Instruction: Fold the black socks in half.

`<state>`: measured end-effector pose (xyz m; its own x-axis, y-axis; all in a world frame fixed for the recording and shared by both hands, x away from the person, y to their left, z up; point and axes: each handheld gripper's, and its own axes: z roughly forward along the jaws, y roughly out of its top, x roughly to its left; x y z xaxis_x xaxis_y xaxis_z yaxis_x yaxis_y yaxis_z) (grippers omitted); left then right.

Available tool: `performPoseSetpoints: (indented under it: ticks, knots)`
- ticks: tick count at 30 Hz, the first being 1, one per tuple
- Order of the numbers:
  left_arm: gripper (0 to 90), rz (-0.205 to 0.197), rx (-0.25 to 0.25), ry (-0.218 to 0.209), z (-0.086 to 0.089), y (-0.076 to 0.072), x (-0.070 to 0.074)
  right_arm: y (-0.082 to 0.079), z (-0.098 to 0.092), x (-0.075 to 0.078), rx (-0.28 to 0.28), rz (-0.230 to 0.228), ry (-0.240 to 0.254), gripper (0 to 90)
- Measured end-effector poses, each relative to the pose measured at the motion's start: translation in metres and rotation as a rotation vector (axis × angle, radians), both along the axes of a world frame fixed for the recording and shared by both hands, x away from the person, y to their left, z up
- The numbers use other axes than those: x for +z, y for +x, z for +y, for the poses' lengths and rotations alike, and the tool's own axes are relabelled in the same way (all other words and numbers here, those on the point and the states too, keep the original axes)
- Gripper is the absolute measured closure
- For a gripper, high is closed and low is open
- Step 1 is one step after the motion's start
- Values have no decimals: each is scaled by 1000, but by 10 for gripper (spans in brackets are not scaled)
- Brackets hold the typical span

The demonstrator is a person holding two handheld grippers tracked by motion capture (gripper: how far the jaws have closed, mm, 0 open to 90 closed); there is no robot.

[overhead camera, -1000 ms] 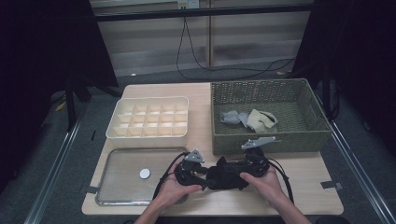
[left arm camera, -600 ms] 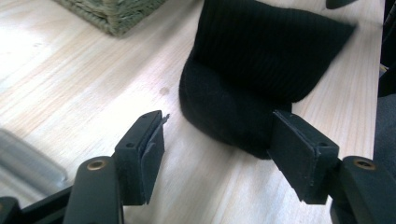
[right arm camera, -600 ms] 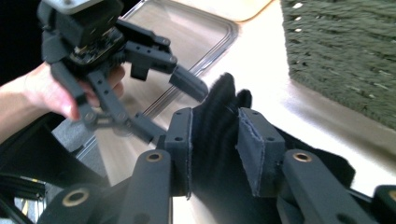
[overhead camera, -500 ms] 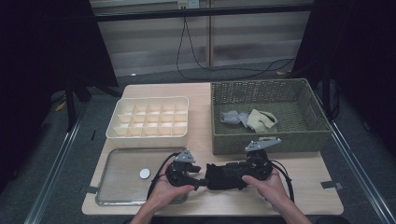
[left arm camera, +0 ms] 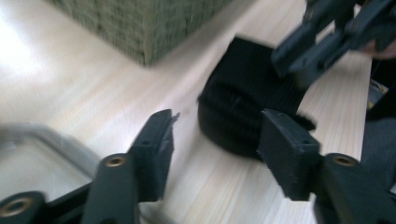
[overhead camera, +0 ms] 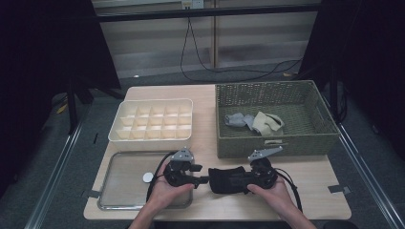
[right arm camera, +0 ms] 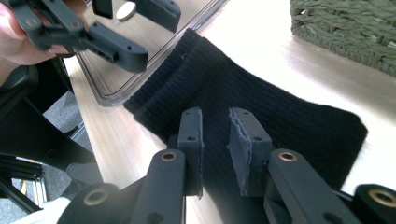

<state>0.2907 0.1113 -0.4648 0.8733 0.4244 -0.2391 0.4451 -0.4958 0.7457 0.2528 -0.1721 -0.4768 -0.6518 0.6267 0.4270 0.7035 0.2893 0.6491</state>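
Room: dark surroundings, cables trailing down the far wall at the top of the high view, a pale wooden bench (overhead camera: 305,191) lit in the middle.
Bench layout: woven basket (overhead camera: 291,143) at right of centre with grey and beige socks (overhead camera: 253,122) inside; white divided box (overhead camera: 152,121) left of it; clear tray (overhead camera: 119,167) at lower left with a small round disc (overhead camera: 148,177) in it.
Task thing: black sock (overhead camera: 228,179), lying flat on the bench at bottom centre, between the tray and the basket's front wall, with one end close to the tray's edge.
Left tool (left arm camera: 212,154): about half open, jaws having just been closing; the sock's near end lies just ahead of them, and the pads press on nothing.
Right tool (right arm camera: 215,149): jaws narrow and having just been closing, poised over the ribbed cloth at the sock's right end; whether a fold is pinched between them I cannot tell.
Step in hand: apparently taking the sock by both ends, to fold or roll it.
Next move: likely the left tool goes forward onto the near edge and closes on it, while the right end stays anchored so the cloth does not slide.
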Motion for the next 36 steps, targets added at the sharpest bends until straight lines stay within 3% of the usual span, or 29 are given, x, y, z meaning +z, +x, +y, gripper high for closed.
performPoseSetpoints:
  ticks: [3, 11, 17, 21, 22, 30, 34, 36]
  knots:
    - [516, -6, -13, -26, -3, 2, 7, -2, -2, 2, 0, -4, -7, 773]
    - [572, -8, -61, -35, -23, 5, 10, -4, -10, -2, -15, 4, -31, 781]
    - [593, -6, -126, -46, -51, 4, 16, -12, -21, -3, -29, 6, -44, 788]
    - [636, 13, -153, -12, -68, 5, 7, -16, -23, -9, -46, 40, -70, 814]
    - [648, 3, -152, 3, -71, 4, 3, -16, -24, -11, -51, 48, -63, 817]
    - [705, 27, -182, 45, -80, 6, -18, -12, -27, -15, -60, 42, -74, 847]
    - [725, 16, -200, 78, -87, 0, -26, -10, -31, -17, -68, 51, -41, 833]
    - [736, 20, -199, 70, -87, 1, -27, -11, -32, -17, -74, 49, -44, 817]
